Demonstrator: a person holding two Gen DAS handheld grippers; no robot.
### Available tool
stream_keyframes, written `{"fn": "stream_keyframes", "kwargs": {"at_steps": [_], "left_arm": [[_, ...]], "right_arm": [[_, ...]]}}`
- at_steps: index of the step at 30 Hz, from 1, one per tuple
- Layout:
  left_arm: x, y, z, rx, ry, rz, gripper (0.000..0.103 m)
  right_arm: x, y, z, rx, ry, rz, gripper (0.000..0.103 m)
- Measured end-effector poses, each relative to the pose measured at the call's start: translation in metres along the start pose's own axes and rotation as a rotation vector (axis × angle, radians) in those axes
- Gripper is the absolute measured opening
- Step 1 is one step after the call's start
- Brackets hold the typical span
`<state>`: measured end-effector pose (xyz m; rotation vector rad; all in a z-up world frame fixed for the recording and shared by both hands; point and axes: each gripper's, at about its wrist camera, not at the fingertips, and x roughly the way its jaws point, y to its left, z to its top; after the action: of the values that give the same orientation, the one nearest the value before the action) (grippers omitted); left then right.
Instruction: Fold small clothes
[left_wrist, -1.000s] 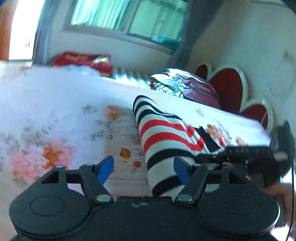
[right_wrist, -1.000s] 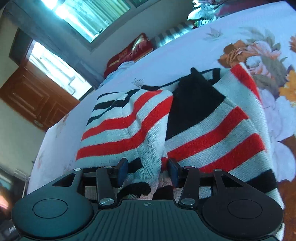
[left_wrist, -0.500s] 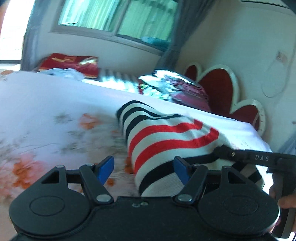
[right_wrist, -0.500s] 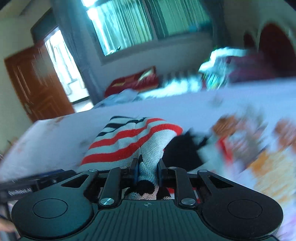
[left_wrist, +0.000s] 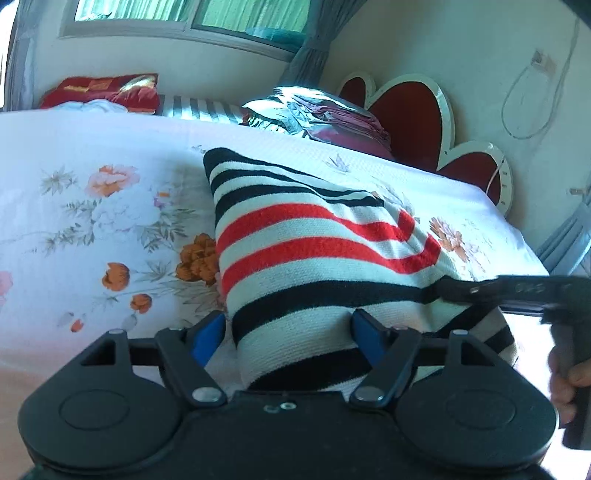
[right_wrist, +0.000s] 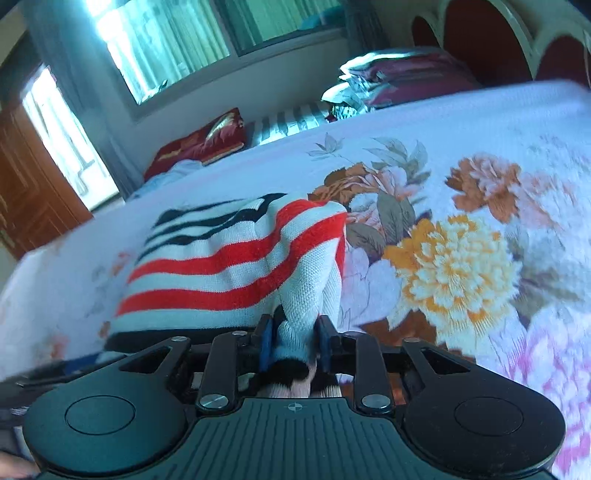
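Lying on the floral bedspread (left_wrist: 92, 229), the striped sweater (left_wrist: 314, 251) is folded into a thick bundle of black, red and white bands, with its near end directly ahead of both grippers. In the left wrist view the left gripper (left_wrist: 288, 332) is released: its blue-padded fingers (left_wrist: 208, 334) stand wide apart on either side of the sweater's near edge, and the knit fills most of the gap between them without being pinched. The right gripper (left_wrist: 517, 290) comes in from the right side of that view, its black fingers reaching the sweater's right edge beside the lower black stripe, with the right hand (left_wrist: 567, 384) gripping its handle at the near right. In the right wrist view the right gripper (right_wrist: 293, 347) is clenched on a bunched fold of the sweater (right_wrist: 236, 266), white knit squeezed between the two pads and a black stripe showing just below them. From there the garment spreads to the left and far side, while bare bedspread (right_wrist: 461, 258) with large flowers lies to the right. A red heart-shaped headboard (left_wrist: 410, 122) stands at the far right, with pillows (left_wrist: 325, 114) before it.
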<state>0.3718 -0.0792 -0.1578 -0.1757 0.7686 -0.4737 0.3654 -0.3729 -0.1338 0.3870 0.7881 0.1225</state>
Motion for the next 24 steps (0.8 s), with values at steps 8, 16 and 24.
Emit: {"fn": "stream_keyframes", "kwargs": {"at_steps": [8, 16, 24], "left_arm": [[-0.003, 0.001, -0.003, 0.024, 0.009, -0.014, 0.066], [-0.004, 0.003, -0.003, 0.032, 0.023, -0.017, 0.063], [-0.005, 0.005, -0.001, 0.002, 0.060, -0.011, 0.065]], "right_arm": [[-0.042, -0.009, -0.026, 0.096, 0.036, 0.076, 0.031], [-0.050, -0.013, -0.052, 0.154, 0.062, 0.087, 0.029], [-0.045, -0.034, -0.062, 0.261, 0.106, 0.069, 0.022]]}}
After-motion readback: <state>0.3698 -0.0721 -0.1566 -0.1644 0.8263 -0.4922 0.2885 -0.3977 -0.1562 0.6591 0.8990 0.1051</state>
